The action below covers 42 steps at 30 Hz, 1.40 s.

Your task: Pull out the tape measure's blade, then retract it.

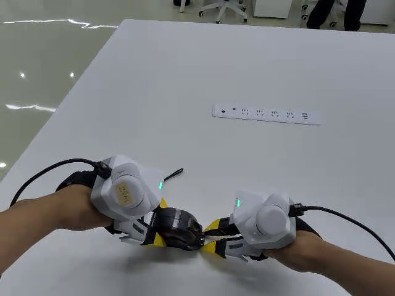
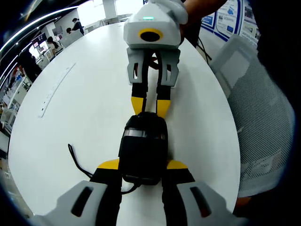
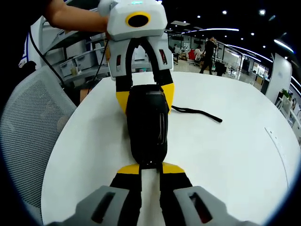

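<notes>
White workbench (image 1: pixel 259 61): a tape measure (image 1: pixel 178 227) is held between two grippers near the front edge.

On the left, the left gripper (image 1: pixel 158 222) has its jaws clamped across the black case, which rests on the table. At the case's right end, the right gripper (image 1: pixel 210 236) has its jaws drawn narrow and pinched at the mouth. It probably holds the blade's end tab, though the tab is too small to make out. For a clean pull, the case should stay pinned while the right gripper draws straight away, level with the table. A firm pinch should stop the blade slipping free and snapping back. A black strap (image 1: pixel 173 174) trails behind the case, and a power strip (image 1: pixel 266 114) lies well apart farther back. Neither seems to cross the rightward pull path.
</notes>
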Motion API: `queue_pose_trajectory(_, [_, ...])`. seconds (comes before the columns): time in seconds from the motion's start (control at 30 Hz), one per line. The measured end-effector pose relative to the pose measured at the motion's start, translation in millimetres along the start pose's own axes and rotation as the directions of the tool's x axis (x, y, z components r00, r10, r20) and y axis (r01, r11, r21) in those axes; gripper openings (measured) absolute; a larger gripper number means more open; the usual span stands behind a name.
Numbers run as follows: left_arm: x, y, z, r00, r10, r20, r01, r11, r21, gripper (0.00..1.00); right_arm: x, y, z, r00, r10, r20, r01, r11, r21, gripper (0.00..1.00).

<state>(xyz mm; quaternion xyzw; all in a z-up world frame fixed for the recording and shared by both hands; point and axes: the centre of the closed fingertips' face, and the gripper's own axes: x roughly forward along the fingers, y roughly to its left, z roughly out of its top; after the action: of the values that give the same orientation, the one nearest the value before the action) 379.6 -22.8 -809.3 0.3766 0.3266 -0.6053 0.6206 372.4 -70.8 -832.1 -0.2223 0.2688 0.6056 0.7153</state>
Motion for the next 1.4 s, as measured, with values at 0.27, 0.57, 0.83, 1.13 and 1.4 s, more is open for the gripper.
queue_pose_trajectory(0.27, [-0.1,-0.1,0.2,1.0,0.002,0.001,-0.002,1.0,-0.003,0.27,0.2,0.1,-1.0,1.0,-0.002,-0.004,0.002,1.0,-0.016,0.11])
queue_pose_trajectory(0.57, [-1.3,0.4,-3.1,0.9998,0.005,-0.018,-0.005,1.0,-0.007,0.27,-3.5,0.4,1.2,0.9997,-0.008,0.023,0.009,0.999,-0.033,0.11])
queue_pose_trajectory(0.83, [-0.9,0.1,-3.0,0.9997,0.004,-0.023,-0.004,1.0,-0.008,0.27,-7.0,0.9,-1.5,0.9996,-0.007,0.029,0.008,0.999,-0.033,0.1])
queue_pose_trajectory(1.13, [-0.7,-0.5,-2.5,0.9998,0.002,-0.022,-0.002,1.0,-0.009,0.27,-10.2,1.5,-4.1,0.9996,-0.005,0.028,0.006,0.999,-0.039,0.1])
queue_pose_trajectory(1.4, [-1.3,-0.5,-3.3,0.9997,0.002,-0.022,-0.002,1.0,-0.014,0.27,-13.9,1.7,-6.1,0.9996,-0.003,0.028,0.004,0.999,-0.042,0.1])
